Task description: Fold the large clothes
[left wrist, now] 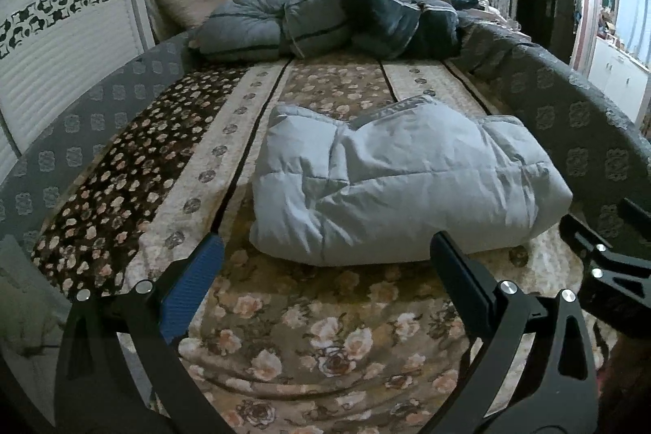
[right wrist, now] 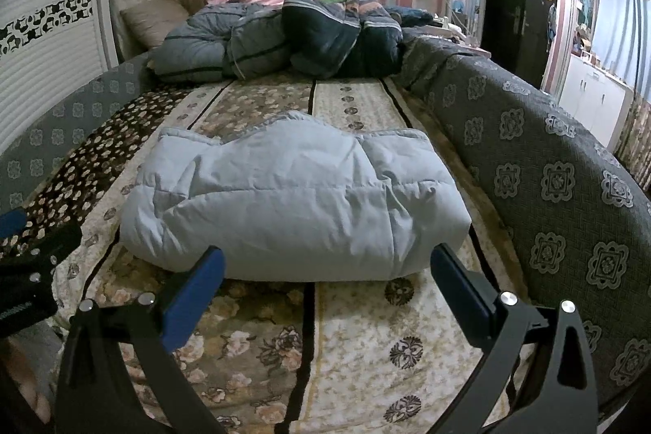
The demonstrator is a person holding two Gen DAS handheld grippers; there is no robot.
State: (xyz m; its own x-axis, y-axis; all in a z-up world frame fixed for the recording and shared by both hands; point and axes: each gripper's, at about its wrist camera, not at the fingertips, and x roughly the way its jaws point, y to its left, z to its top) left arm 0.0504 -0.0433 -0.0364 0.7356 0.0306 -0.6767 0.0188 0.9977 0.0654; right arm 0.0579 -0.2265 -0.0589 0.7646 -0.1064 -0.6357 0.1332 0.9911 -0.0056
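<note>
A light blue padded jacket (left wrist: pixel 398 182) lies folded into a thick bundle on the floral bed cover (left wrist: pixel 309 344); it also shows in the right wrist view (right wrist: pixel 293 202). My left gripper (left wrist: pixel 325 251) is open and empty, just short of the bundle's near edge, toward its left part. My right gripper (right wrist: pixel 325 263) is open and empty, its jaws standing either side of the bundle's near edge without touching it. The right gripper's body shows at the right edge of the left wrist view (left wrist: pixel 602 263).
A heap of dark and grey-blue quilts (right wrist: pixel 285 39) lies at the far end of the bed. A grey patterned padded rail (right wrist: pixel 549 182) runs along the right side and another along the left (left wrist: pixel 81 133). A pillow (right wrist: pixel 154 19) leans by the wardrobe.
</note>
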